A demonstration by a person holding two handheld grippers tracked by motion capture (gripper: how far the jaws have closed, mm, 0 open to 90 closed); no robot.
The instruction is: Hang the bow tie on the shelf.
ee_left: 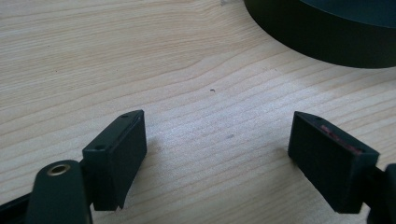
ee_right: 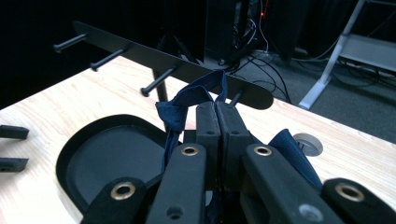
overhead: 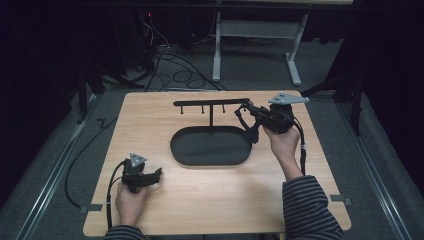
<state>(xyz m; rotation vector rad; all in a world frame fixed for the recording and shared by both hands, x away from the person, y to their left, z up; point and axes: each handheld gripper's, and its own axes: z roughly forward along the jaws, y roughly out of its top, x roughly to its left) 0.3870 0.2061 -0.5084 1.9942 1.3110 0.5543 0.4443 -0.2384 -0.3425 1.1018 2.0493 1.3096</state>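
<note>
The near half of the tabletop [overhead: 215, 200] lies bare, open to passage from left to right. In the middle sits a low black oval tray [overhead: 210, 146], and from its far edge rises a thin post carrying a horizontal peg bar [overhead: 211, 103] that blocks the far centre at height. The right tool [overhead: 246, 108] sits at the bar's right end, jaws pressed together on a dark blue strap [ee_right: 187, 105], crowding that corner. The left tool [overhead: 159, 173], jaws spread wide over bare wood, stands near left, apart from the tray. The far-left corner is free.
</note>
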